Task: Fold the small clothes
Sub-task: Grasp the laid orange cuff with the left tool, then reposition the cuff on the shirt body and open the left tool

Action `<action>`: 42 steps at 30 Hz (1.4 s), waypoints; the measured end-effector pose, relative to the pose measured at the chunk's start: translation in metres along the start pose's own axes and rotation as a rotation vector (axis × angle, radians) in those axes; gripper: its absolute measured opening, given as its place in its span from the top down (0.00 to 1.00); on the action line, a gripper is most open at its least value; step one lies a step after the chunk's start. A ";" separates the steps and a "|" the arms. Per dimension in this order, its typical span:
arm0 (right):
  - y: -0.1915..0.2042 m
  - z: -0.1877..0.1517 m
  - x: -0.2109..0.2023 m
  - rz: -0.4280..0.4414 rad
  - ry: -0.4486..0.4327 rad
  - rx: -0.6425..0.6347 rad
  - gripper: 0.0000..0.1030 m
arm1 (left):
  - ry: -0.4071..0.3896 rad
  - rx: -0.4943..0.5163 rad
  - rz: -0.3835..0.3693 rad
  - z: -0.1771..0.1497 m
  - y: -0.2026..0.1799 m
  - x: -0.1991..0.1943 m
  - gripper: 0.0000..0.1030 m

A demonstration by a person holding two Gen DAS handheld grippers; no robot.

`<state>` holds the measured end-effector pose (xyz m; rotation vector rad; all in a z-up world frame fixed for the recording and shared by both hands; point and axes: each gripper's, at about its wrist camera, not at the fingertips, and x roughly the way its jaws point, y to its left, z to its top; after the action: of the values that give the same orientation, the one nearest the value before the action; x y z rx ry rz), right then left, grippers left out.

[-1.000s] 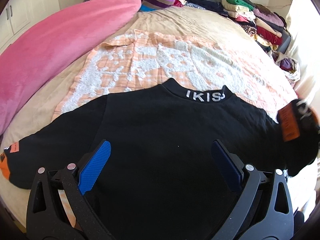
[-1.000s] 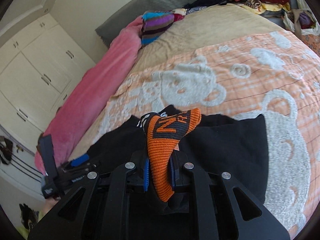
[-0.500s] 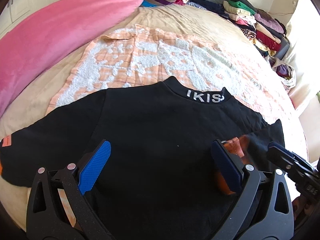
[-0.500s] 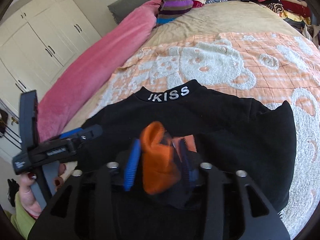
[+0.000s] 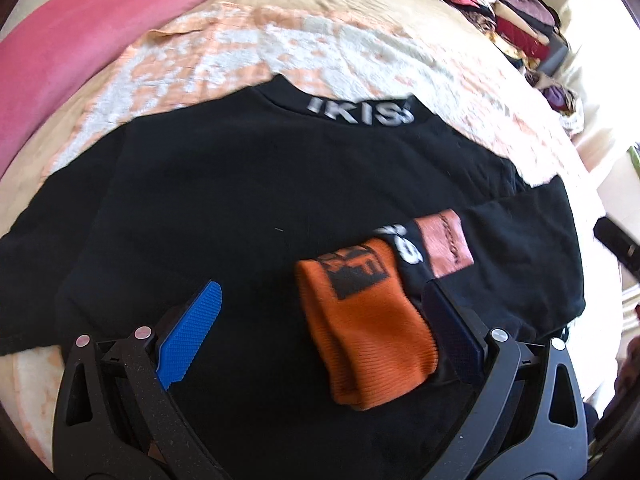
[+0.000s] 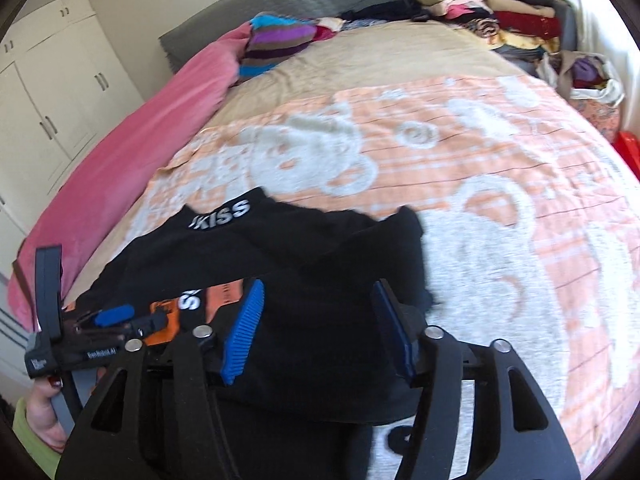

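A black sweatshirt [image 5: 248,200] with "IKISS" on its collar [image 5: 360,112] lies flat on the bed. Its right sleeve is folded in over the body, with the orange cuff [image 5: 364,332] lying between my left gripper's fingers. My left gripper [image 5: 324,320] is open just above the shirt's lower part, holding nothing. My right gripper [image 6: 320,328] is open and empty over the folded right side of the sweatshirt [image 6: 320,264]. The left gripper also shows in the right wrist view [image 6: 120,320], next to the orange cuff [image 6: 164,316].
The shirt rests on an orange and white bear-pattern blanket [image 6: 460,168]. A pink duvet [image 5: 60,28] runs along the left side. A striped garment [image 6: 276,40] and stacks of folded clothes [image 6: 500,12] lie at the far end of the bed.
My right gripper carried the orange-cuffed sleeve across onto the shirt body, opened and let it go, then drew back to the right. The left gripper moved closer over the shirt.
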<state>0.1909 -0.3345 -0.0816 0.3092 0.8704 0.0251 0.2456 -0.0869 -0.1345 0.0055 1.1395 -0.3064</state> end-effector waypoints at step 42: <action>0.052 -0.012 0.092 0.011 0.208 -0.129 0.38 | -0.048 -0.023 0.164 0.026 0.083 -0.019 0.71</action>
<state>0.2465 -0.2679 -0.1435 0.1925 1.0690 0.1246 0.2818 -0.0067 -0.1190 0.0701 1.0873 -0.1470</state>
